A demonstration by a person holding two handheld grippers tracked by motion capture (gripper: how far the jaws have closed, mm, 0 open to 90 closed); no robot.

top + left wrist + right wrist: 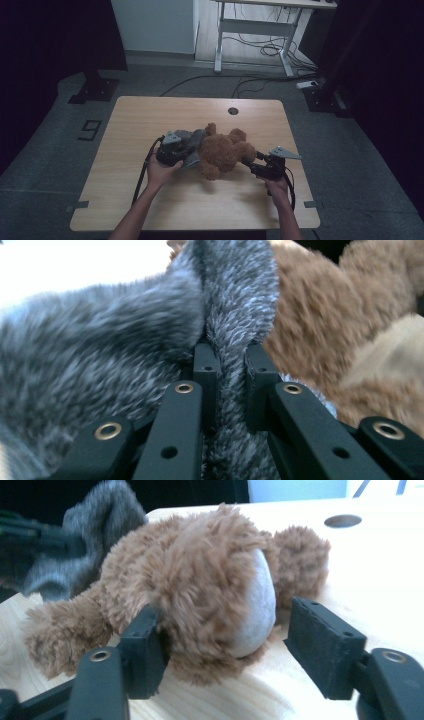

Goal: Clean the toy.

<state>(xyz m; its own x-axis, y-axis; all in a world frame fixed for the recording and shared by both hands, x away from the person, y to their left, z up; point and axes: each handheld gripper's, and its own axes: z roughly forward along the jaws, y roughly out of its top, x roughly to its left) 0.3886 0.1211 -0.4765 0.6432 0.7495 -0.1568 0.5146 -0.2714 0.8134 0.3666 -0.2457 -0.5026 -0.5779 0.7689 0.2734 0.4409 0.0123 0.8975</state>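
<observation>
At the near edge of the desk point(125, 210) two forearms come in at 6 o'clock, each hand holding a claw. The left claw point(226, 370) is clamped narrow on a fold of grey fur point(100, 355) — short, dense, salt-and-pepper pile that bunches up between the black jaws. In the high view this left claw point(187, 150) sits just at 9 o'clock of the bear point(225, 150), with the grey fur point(192, 136) against the bear's side. The right claw point(220, 645) stands wide, one jaw touching the shaggy brown plush, the other apart from it; between them is a rounded limb end with a smooth pale pad point(257, 605). From above, the right claw point(250, 164) lies at 4 o'clock of the bear. The bear point(190, 575) lies on its side near the desk's middle, its fur long, tufted and tan-brown. The desk is pale wood grain with rounded corners, and a round hole point(233, 111) lies at 12 o'clock near the far edge. Beyond, cables point(260, 50) trail on the grey floor point(60, 130).
</observation>
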